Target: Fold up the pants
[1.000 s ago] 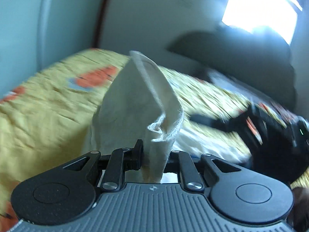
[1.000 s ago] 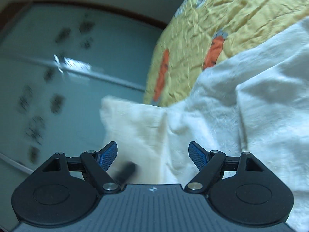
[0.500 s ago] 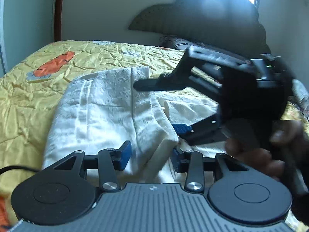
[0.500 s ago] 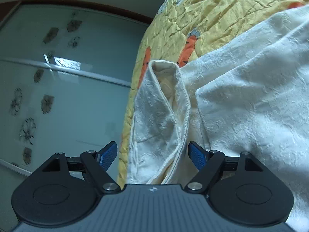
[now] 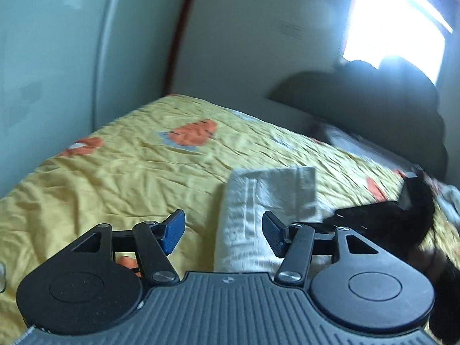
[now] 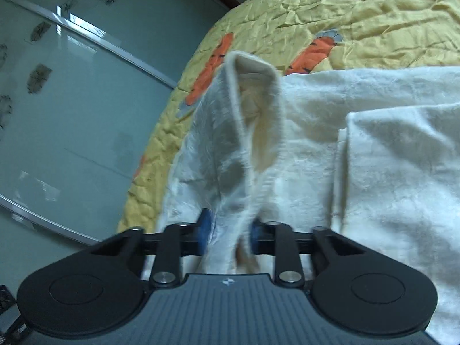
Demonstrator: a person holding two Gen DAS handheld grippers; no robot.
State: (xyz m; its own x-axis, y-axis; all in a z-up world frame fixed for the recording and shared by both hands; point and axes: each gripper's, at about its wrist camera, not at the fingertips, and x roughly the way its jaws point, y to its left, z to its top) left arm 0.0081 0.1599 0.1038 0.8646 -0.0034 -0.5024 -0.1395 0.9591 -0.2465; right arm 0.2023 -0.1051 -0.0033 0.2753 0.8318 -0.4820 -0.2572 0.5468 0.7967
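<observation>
Cream pants (image 5: 267,195) lie partly folded on the yellow bedspread (image 5: 120,178). My left gripper (image 5: 222,234) hovers just short of their near end with its jaws opening. The blue pads (image 5: 172,231) touch no cloth. In the right wrist view, an upright fold of the pants (image 6: 253,120) rises from the pile. My right gripper (image 6: 230,230) is closing on the base of that fold, and its pads pinch the cloth. That same right gripper (image 5: 388,218) shows as a blurred black shape at the right of the left wrist view.
The bedspread (image 6: 359,8) carries orange carrot prints (image 5: 192,133). A frosted glass sliding door (image 6: 72,92) stands beyond the bed's left edge. A dark headboard (image 5: 373,97) and a bright window (image 5: 394,23) are at the far end. A person's hand (image 5: 437,261) holds the right gripper.
My left gripper let go of the pants fold it held up, opened and drew back. My right gripper went from wide open to pinching a raised fold of the pants.
</observation>
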